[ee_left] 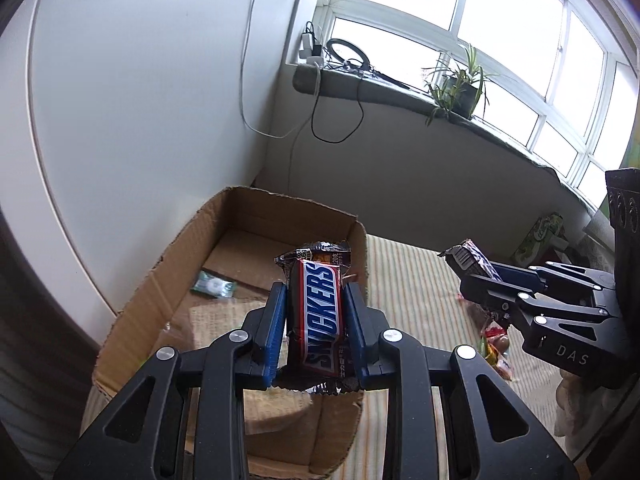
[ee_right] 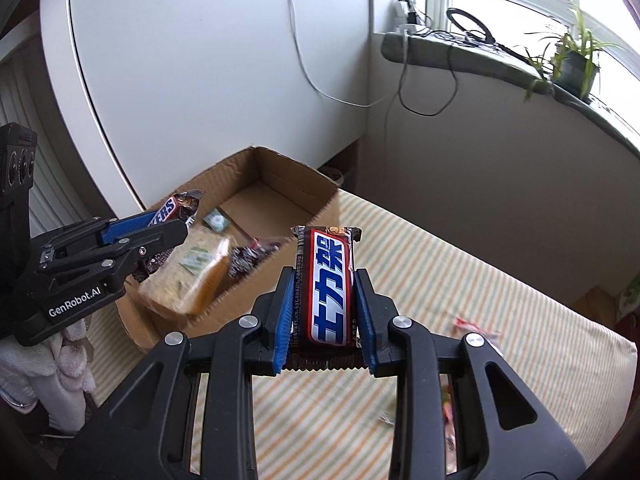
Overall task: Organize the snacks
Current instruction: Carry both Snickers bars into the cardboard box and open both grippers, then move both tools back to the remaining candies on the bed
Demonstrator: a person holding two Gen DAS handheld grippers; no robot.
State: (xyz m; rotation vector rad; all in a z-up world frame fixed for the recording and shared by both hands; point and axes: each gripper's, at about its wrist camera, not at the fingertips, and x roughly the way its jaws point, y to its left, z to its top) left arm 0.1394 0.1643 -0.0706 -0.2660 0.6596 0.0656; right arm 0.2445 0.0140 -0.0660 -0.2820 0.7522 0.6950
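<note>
the open brown cardboard box (ee_right: 280, 196) stands at the left end of the striped cream cloth surface (ee_right: 460, 280), against the white cabinet (ee_right: 200, 60). in the box lie a small green-and-white packet (ee_right: 216, 221) near its far corner, a clear bag of pale yellow biscuits (ee_right: 188, 280) towards its near end, and a dark crinkled wrapper (ee_right: 250, 258) just beside the bag.

the left gripper (ee_left: 314, 292) hangs over the near part of the box, its blue fingers (ee_left: 276, 320) clamped on the two long sides of a brown snickers bar with a blue-and-white logo (ee_left: 320, 312), which points away lengthwise.

the right gripper (ee_right: 325, 276) is over the cloth just right of the box's right wall, its blue pads (ee_right: 366, 312) pressed on a second brown bar with white chinese lettering on blue (ee_right: 328, 292), also held lengthwise.

further right, loose red-and-white sweets (ee_right: 476, 326) lie on the cloth towards its right edge, blurred. a potted green plant (ee_right: 576, 60) sits on the grey windowsill (ee_right: 460, 60) beyond.
</note>
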